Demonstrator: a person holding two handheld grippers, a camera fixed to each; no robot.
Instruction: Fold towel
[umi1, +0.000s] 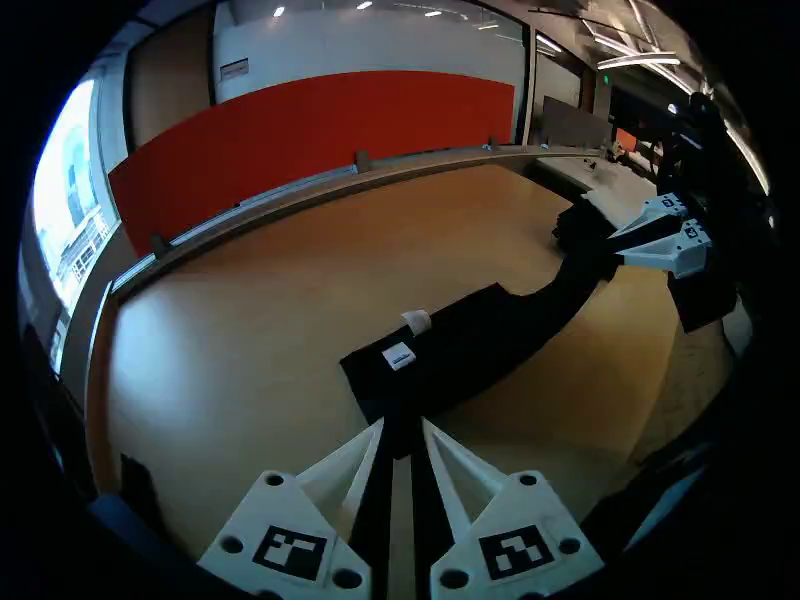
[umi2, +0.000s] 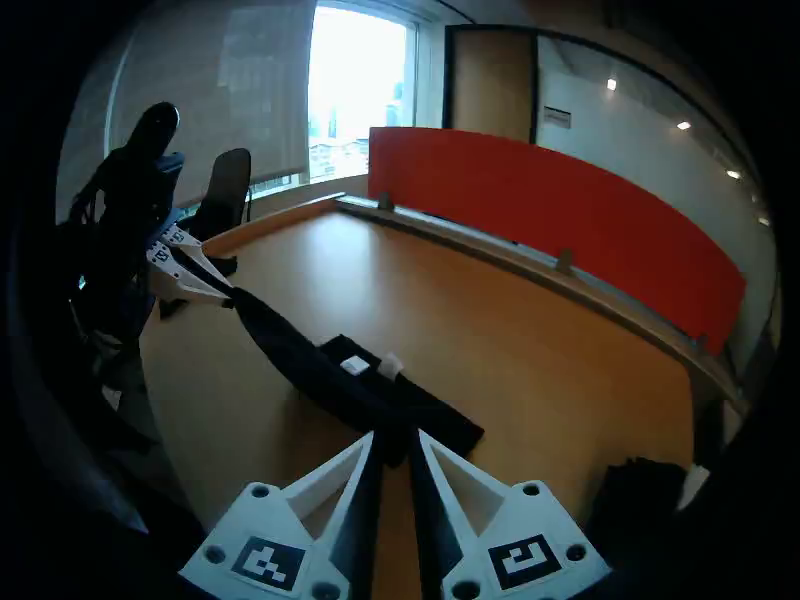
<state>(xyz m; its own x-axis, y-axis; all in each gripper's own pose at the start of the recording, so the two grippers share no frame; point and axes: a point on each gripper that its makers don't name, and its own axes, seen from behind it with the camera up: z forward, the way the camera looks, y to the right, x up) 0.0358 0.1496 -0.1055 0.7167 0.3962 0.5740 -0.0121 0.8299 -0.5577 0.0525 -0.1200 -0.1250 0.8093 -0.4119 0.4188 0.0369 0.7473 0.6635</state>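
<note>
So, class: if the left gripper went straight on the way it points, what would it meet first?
The black towel: the left gripper is shut on its edge, and the cloth runs ahead over the table. Depth beyond it is unclear.

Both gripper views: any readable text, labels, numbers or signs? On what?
No legible text.
White tags on the black towel: too small to read.
Plaque on the white wall: blurred.
Marker squares on the left gripper and right gripper: black-and-white patterns, no words.
</note>
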